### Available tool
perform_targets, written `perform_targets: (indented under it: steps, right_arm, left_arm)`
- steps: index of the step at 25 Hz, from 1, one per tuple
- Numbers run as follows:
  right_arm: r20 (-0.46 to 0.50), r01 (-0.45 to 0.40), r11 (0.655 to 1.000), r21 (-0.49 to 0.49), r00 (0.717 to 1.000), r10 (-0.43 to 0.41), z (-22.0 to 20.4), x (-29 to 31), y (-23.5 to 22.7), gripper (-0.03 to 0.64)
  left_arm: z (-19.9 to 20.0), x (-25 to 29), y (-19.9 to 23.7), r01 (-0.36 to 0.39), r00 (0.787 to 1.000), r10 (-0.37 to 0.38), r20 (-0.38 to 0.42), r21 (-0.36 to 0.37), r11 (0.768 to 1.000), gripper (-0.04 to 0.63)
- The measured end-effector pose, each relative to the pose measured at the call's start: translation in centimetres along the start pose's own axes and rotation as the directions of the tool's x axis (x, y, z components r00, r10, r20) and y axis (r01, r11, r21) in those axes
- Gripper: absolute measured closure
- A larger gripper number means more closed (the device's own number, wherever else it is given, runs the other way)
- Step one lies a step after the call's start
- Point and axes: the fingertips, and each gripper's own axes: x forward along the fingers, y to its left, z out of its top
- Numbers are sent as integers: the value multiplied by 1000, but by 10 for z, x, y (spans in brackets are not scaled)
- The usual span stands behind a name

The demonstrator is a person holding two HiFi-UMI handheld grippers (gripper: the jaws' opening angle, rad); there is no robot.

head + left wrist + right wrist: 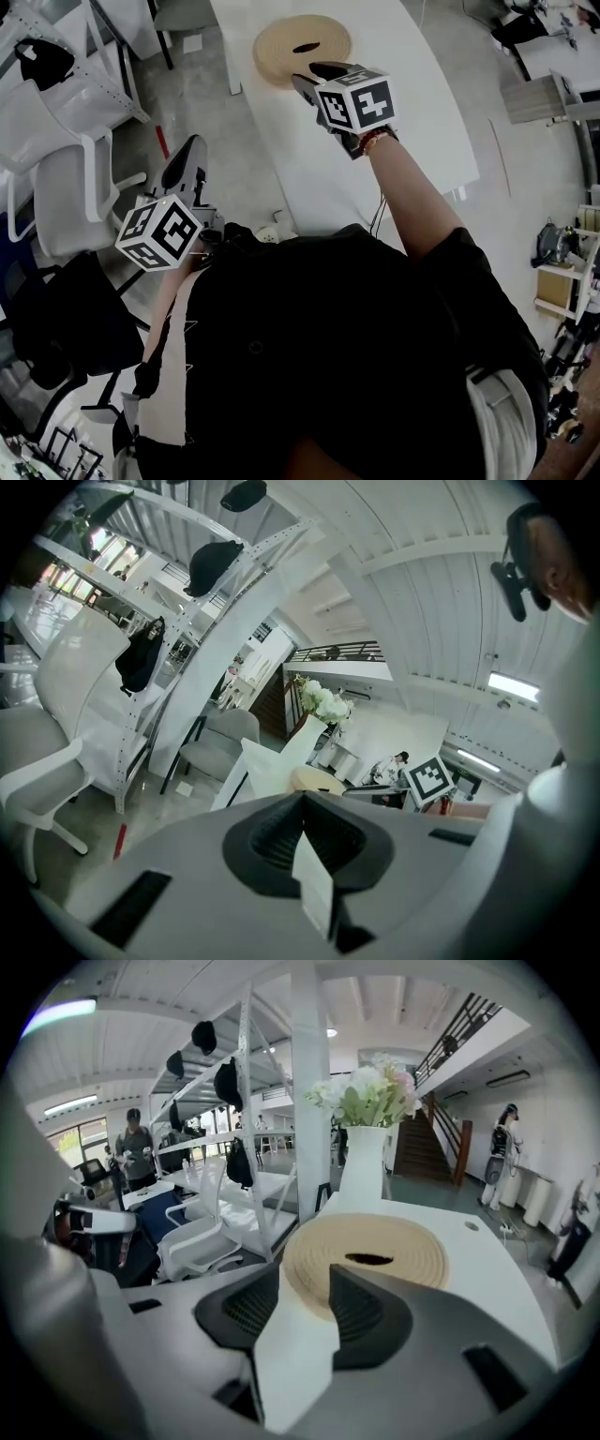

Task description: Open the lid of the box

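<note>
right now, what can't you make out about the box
Head view: the right gripper covers the box's near edge.
Right gripper view: open jaws hide its near rim; no lid seam shows.
Left gripper view: box tiny, half behind the left gripper.
Dark mark on top: hole or handle, unclear.

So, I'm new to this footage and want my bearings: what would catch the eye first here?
The round tan woven box at the far end of the white table stands out, with the right gripper pointed at it, fingers apart and empty. The left gripper hangs off the table's left side, fingers together, and a white vase of flowers stands behind the box.
</note>
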Motion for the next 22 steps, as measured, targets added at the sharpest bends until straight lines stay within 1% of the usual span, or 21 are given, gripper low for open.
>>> perform_targets:
  steps: [4, 6, 10, 14, 17, 19, 22]
  right_arm:
    - [-50, -38, 992, -121, 998, 33, 0, 13, 6, 423]
    - [-83, -51, 985, -163, 996, 37, -2, 20, 7, 419]
    - [-125, -66, 978, -197, 991, 42, -7, 32, 6, 413]
    - [-162, -79, 976, -205, 986, 45, -16, 40, 2, 405]
    - [-173, -83, 973, -216, 984, 45, -16, 44, 1, 411]
    - [-182, -87, 964, -251, 982, 41, -18, 45, 2, 411]
    - [-185, -95, 942, -322, 982, 36, -22, 46, 4, 397]
  left_arm:
    - [0, -3, 7, -20, 1000, 20, 4, -2, 1000, 586]
    - [-1, -4, 10, -29, 1000, 29, 2, -9, 1000, 586]
    - [0, -4, 15, -43, 999, 44, 2, -14, 999, 586]
    - [2, -3, 19, -59, 998, 59, 6, -19, 998, 586]
    - [4, -1, 21, -62, 998, 62, 8, -22, 998, 586]
    - [5, 2, 22, -62, 998, 62, 9, -23, 998, 586]
    - [6, 5, 22, -58, 998, 58, 9, -21, 998, 586]
